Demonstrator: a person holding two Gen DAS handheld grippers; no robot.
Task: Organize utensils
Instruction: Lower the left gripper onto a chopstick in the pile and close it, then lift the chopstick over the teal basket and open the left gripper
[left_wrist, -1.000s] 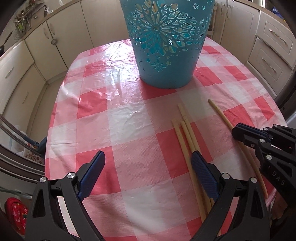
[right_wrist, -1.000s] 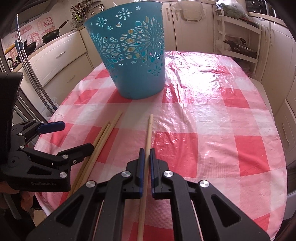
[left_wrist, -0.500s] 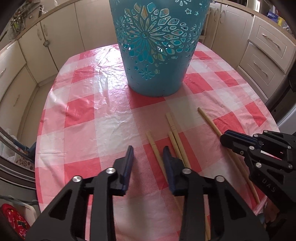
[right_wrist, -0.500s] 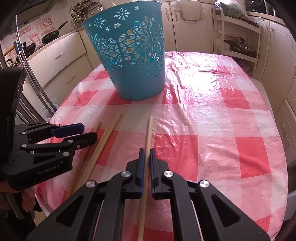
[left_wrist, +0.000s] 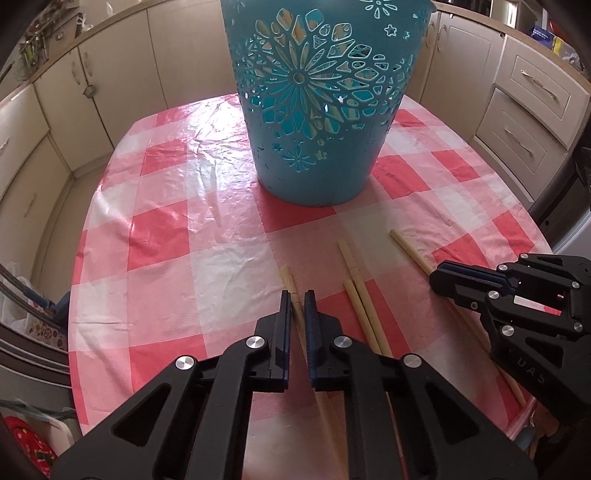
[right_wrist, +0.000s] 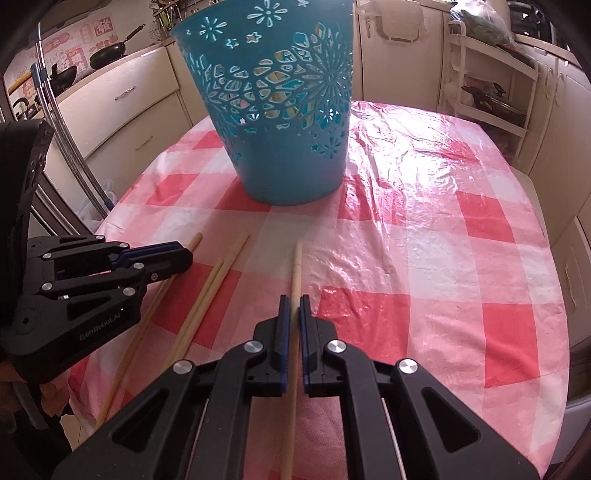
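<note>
Over the last second the left gripper has narrowed its jaws from wide open down onto the leftmost chopstick, which now sits pinched between the blue pads at the centre of the left wrist view, its tip poking out just ahead. The right gripper stays clamped on its own chopstick, as it was before, the stick running up the middle of the right wrist view. Two more chopsticks lie together on the checked surface between the two grippers. The teal basket stands upright in the upper centre of both views, well apart from the sticks. With both grippers now loaded, lifting toward the basket looks like the likely next step.
</note>
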